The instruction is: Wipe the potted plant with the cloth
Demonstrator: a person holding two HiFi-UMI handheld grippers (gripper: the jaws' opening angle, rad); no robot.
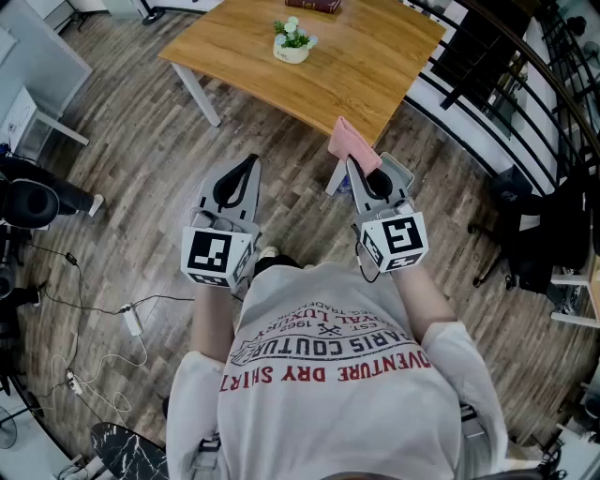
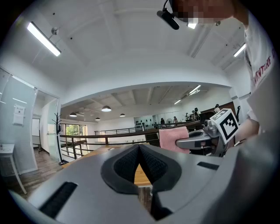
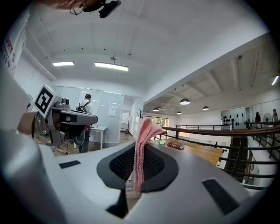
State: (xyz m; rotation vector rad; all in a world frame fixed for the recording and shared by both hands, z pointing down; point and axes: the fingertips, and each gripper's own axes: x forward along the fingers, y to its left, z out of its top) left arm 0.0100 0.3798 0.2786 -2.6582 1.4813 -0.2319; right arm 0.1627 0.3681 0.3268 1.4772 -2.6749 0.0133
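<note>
The right tongs point(image 3: 139, 151) are clamped on the pink cloth point(image 3: 146, 129), the two pads pressing its lower part. In the right gripper view the cloth stands on edge between them. Its long axis runs up and down, and its top flops over toward 2 o'clock. In the head view the right tongs point(image 1: 356, 164) point toward 12 o'clock, and the cloth point(image 1: 352, 142) sticks out past their tips, slanting toward 11 o'clock, with its far end over the near edge of the table point(image 1: 375, 66).

The left tongs point(image 2: 140, 146) are closed with nothing in them, their tips meeting above a narrow gap. In the head view the left tongs point(image 1: 251, 161) also point toward 12 o'clock, level with the right pair and well apart from it, over the plank floor point(image 1: 141, 141).

The potted plant point(image 1: 292, 42) stands upright on the table at 12 o'clock, well apart from both tongs. A dark red book point(image 1: 314, 5) lies beyond it at the far edge.
</note>
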